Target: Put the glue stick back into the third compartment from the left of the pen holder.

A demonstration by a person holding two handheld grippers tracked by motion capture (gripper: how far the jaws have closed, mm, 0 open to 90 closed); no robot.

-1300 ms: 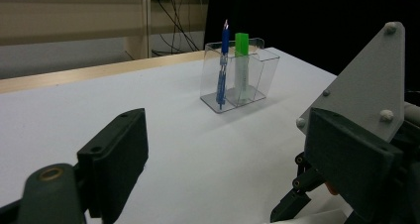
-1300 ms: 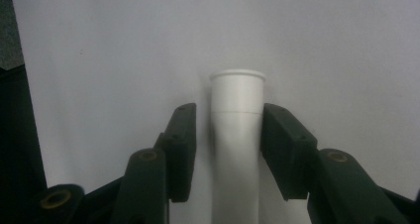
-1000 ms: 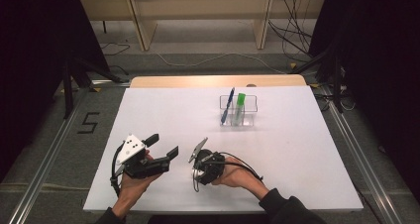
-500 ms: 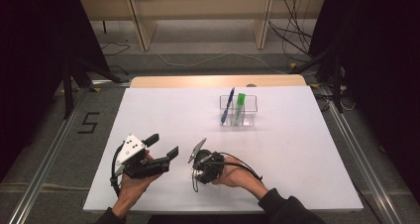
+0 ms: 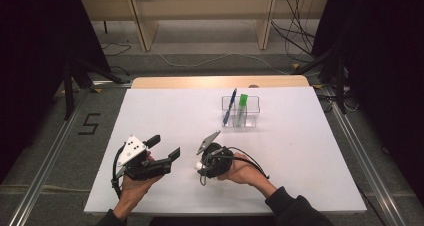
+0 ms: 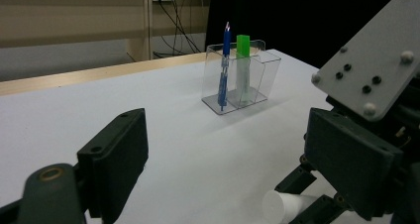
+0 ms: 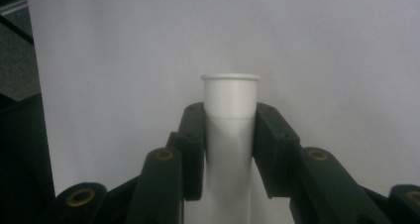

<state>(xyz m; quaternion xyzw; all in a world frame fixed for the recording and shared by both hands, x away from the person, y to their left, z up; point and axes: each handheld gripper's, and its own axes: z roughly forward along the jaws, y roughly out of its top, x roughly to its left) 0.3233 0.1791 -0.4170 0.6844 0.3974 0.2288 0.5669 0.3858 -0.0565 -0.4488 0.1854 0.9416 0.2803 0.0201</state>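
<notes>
Two grippers hover low over the white worktop (image 5: pixel 310 156). Right gripper (image 7: pixel 229 135) jaws, just closing, clamp a white tube (image 7: pixel 230 105); left gripper (image 5: pixel 165 147) jaws stand wide, empty. Floor tape reads "5" (image 5: pixel 88 124).

Left gripper (image 5: pixel 165 147) jaws apart, right gripper (image 5: pixel 200 165) just closed, gripping

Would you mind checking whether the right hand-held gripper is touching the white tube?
Touching. In the right gripper view, both jaws of the right hand-held gripper press against the sides of the white tube, with no gap showing.
</notes>
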